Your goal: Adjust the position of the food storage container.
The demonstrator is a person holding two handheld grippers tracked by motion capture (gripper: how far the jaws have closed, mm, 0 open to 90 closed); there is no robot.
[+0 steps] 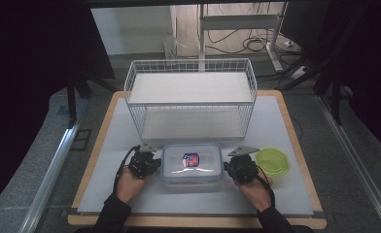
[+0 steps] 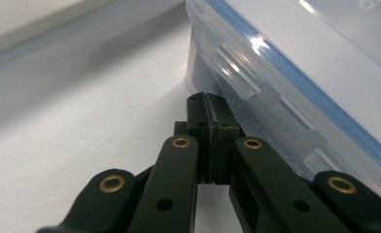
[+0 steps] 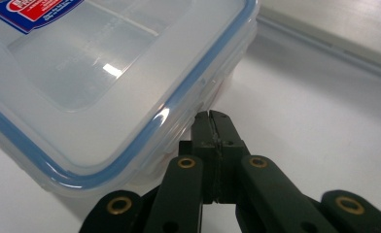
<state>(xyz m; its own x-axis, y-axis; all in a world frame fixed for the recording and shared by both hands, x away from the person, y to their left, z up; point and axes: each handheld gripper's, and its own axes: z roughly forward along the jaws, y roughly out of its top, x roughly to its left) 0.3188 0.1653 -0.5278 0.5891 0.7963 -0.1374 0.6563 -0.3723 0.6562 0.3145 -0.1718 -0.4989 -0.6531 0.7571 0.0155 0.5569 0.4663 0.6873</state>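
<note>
A clear plastic box [image 1: 192, 165] with a blue-sealed lid and a red and blue label [image 1: 191, 159] lies at the front middle of the white mat [image 1: 276, 131]. My left gripper [image 1: 157, 164] is shut at the box's left side. In the left gripper view its tips [image 2: 208, 103] rest against the side latch of the box [image 2: 300, 63], nothing between the jaws. My right gripper [image 1: 226, 168] is shut at the box's right side. In the right gripper view its tips [image 3: 212, 117] sit just under the lid's edge flap of the box [image 3: 106, 73].
A white wire rack [image 1: 191, 97] with two shelves stands behind the box, its front open toward me. A round green lidded tub [image 1: 272, 160] sits just right of my right hand. The mat lies on a wooden-edged table [image 1: 295, 145].
</note>
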